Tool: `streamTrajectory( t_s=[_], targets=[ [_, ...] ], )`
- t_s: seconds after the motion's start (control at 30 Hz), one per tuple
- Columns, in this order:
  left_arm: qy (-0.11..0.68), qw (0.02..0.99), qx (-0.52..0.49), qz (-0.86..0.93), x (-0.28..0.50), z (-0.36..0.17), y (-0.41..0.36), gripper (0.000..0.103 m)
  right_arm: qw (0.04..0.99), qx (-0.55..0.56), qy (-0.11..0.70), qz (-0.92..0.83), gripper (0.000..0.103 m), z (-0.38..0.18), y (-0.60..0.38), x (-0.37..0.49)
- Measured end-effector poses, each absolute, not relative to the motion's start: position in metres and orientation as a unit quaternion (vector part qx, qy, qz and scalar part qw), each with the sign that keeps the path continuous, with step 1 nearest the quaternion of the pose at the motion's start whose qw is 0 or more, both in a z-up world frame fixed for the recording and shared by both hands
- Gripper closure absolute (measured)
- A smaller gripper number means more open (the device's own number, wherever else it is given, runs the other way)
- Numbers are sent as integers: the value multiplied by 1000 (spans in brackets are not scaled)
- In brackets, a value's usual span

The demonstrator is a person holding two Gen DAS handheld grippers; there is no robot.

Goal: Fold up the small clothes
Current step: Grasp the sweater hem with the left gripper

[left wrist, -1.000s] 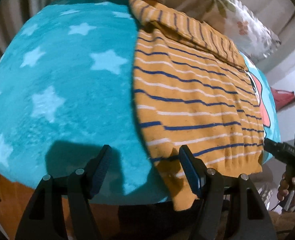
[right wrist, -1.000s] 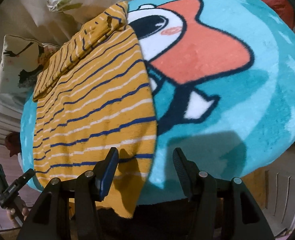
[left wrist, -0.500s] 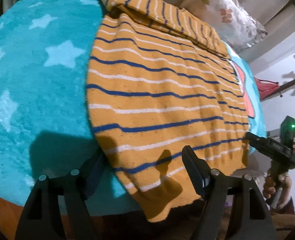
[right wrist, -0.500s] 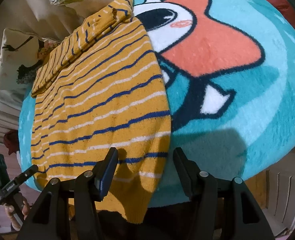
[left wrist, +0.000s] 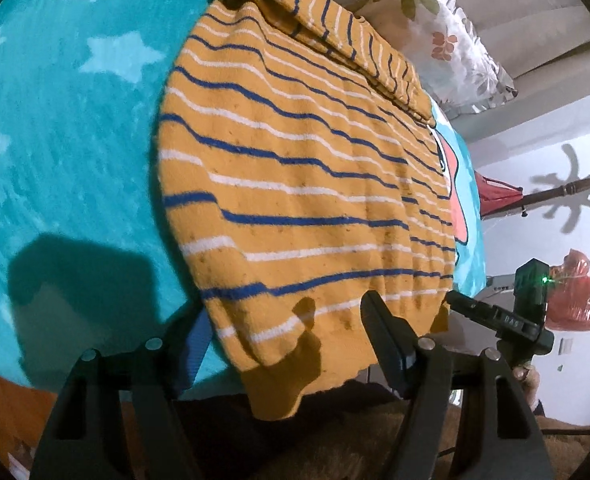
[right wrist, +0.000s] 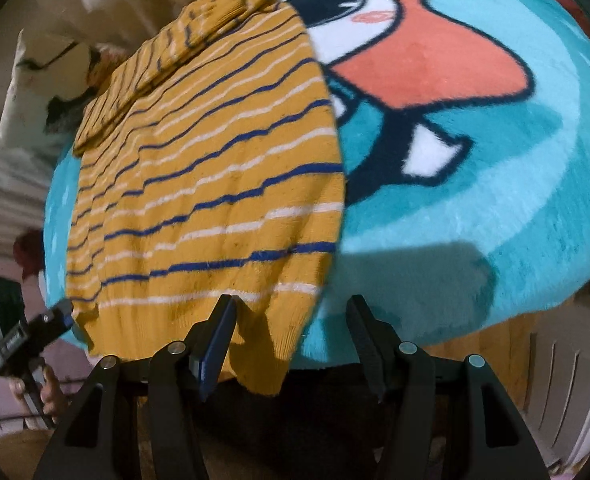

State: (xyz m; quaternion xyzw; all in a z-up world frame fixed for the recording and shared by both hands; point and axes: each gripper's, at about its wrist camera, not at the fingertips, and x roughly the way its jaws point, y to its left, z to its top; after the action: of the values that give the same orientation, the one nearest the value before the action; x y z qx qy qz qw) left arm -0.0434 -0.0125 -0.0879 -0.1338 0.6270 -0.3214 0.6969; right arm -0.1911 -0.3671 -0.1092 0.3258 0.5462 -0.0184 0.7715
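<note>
Hem of the striped garment (left wrist: 295, 208), spread on the blanket (left wrist: 63, 128) at frame centre, is now bracketed by both grippers, left (left wrist: 283, 340) closing, right (right wrist: 291, 336) apart, so lifting seems near.

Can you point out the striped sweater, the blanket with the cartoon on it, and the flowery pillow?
Sweater (left wrist: 295, 184), left wrist view, middle of its striped body.
Blanket (right wrist: 475, 208), right wrist view, teal part below the orange cartoon shape.
Pillow (left wrist: 455, 36), left wrist view, its flowered cover.
</note>
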Motion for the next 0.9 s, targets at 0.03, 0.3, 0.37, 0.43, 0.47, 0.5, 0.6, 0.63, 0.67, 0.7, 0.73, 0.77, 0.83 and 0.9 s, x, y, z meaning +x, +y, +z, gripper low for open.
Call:
streamTrajectory(
  t_s=[0.03, 0.3, 0.37, 0.43, 0.47, 0.5, 0.6, 0.63, 0.67, 0.7, 0.73, 0.77, 0.83, 0.9],
  targets=[
    [629, 695, -136, -321, -46, -88, -14, 32, 772, 319, 550, -8, 39, -109, -366, -189],
    [629, 713, -150, -271, -62, -87, -24, 49, 776, 288, 558, 51, 43, -109, -356, -185],
    [630, 723, -149, -242, -63, -89, -21, 81, 778, 283, 558, 60, 48, -110, -358, -183],
    [634, 726, -154, -218, -65, -93, -17, 93, 781, 265, 562, 62, 73, -110, -360, -181],
    [631, 729, -165, -210, -66, -93, -15, 93, 784, 251, 564, 66, 80, -111, -360, -180],
    [627, 734, -168, -200, -69, -90, -14, 94, 786, 244, 563, 71, 91, -110, -359, -180],
    [609, 753, -166, -187, -75, -77, -14, 94, 800, 218, 553, 82, 96, -101, -357, -182],
    [602, 759, -166, -184, -77, -71, -15, 94, 805, 213, 546, 89, 96, -96, -359, -184],
    [595, 765, -166, -181, -79, -64, -18, 94, 808, 211, 542, 93, 96, -93, -359, -185],
    [589, 770, -166, -179, -81, -59, -18, 94, 812, 209, 536, 100, 96, -88, -362, -185],
    [582, 776, -167, -176, -81, -54, -20, 94, 815, 207, 531, 105, 96, -84, -364, -186],
    [579, 778, -168, -175, -81, -52, -21, 94, 818, 206, 526, 110, 96, -81, -364, -187],
    [574, 783, -168, -174, -75, -48, -24, 94, 822, 204, 518, 119, 96, -74, -367, -183],
    [573, 784, -167, -170, -65, -47, -30, 94, 822, 209, 514, 129, 96, -70, -371, -173]
  ],
)
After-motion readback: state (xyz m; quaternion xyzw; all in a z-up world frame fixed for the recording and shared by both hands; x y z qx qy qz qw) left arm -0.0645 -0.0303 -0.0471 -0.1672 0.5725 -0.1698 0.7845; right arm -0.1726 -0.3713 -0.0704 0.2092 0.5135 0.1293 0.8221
